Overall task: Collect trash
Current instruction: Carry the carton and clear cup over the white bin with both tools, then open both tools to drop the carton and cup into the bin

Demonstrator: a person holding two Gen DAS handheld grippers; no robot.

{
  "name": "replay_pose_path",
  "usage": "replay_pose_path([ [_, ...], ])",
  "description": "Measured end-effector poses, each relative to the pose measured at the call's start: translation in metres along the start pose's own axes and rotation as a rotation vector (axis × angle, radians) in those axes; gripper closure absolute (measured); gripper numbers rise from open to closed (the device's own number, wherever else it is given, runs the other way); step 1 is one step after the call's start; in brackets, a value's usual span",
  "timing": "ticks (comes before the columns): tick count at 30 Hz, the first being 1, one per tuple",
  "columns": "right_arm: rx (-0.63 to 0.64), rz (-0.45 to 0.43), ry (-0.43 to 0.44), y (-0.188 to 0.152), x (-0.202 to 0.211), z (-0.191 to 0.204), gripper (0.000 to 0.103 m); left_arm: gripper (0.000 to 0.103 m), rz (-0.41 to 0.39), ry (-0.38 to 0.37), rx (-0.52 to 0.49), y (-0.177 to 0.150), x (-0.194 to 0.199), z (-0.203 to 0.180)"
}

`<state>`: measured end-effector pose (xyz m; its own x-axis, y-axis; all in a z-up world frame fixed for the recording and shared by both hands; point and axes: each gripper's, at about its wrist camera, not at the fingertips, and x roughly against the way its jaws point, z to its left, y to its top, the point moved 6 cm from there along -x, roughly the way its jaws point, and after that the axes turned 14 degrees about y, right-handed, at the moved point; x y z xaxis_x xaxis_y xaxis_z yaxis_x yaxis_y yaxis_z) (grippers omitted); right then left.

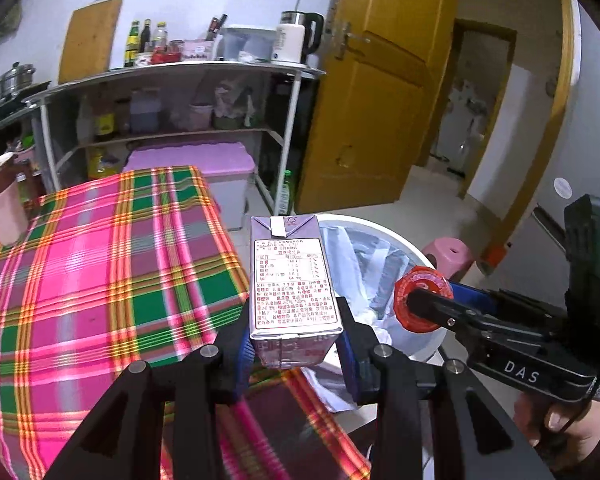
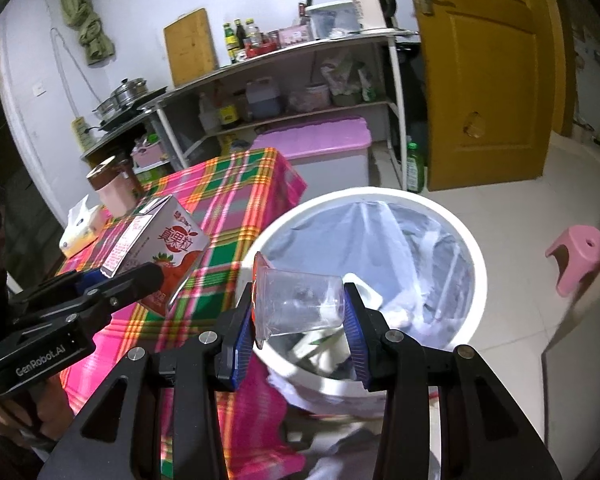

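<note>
**A:** Where do my fingers stand right now?

**B:** I have the right gripper (image 2: pixel 300 312) clenched on a clear plastic cup (image 2: pixel 300 304), lying sideways between the blue pads, its red lid (image 2: pixel 259 300) against the left pad. The cup hangs over the near rim of the white trash bin (image 2: pixel 474 248). My left gripper (image 1: pixel 296 344) is grasping a milk carton (image 1: pixel 294 284) by its lower end, the carton upright with its printed panel toward the camera. It sits just beside the bin, over the edge of the plaid tabletop (image 1: pixel 100 260), not yet above the opening.

**A:** So how do I do the drop well?

**B:** I would judge the cup goes first, since it is already over the bin. I'd carry it a little further toward the middle of the liner (image 2: pixel 420 232) before letting go, because near the rim it could bounce out onto the floor. Open the fingers fully; the cup is light and may cling to a pad.

**A:** And the carton?

**B:** I'd swing it across to the bin once the right gripper has cleared, so the two don't knock together above the bin. Trash already lies in the bin, so a low release should land softly.
</note>
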<state>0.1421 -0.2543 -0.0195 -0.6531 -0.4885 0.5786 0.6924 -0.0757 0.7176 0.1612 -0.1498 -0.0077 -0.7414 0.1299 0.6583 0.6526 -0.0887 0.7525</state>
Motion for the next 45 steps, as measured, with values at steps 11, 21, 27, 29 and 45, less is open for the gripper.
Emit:
replay_pose_path([
  [11,-0.048,0.018,-0.031,-0.004,-0.005,-0.033,0.061,0.066,0.040,-0.044,-0.044,0.001,-0.029,-0.030],
  [21,-0.071,0.077,-0.064,-0.006,-0.025,-0.058,0.061,0.066,0.116,-0.077,-0.067,0.000,-0.069,-0.045],
  [27,-0.084,0.112,-0.081,-0.010,-0.038,-0.070,0.061,0.066,0.149,-0.083,-0.077,-0.002,-0.087,-0.049],
  [29,-0.088,0.122,-0.082,-0.010,-0.042,-0.073,0.061,0.066,0.158,-0.092,-0.077,-0.002,-0.090,-0.050],
  [45,-0.088,0.107,-0.084,-0.009,-0.040,-0.073,0.050,0.065,0.146,-0.081,-0.088,0.001,-0.092,-0.055],
])
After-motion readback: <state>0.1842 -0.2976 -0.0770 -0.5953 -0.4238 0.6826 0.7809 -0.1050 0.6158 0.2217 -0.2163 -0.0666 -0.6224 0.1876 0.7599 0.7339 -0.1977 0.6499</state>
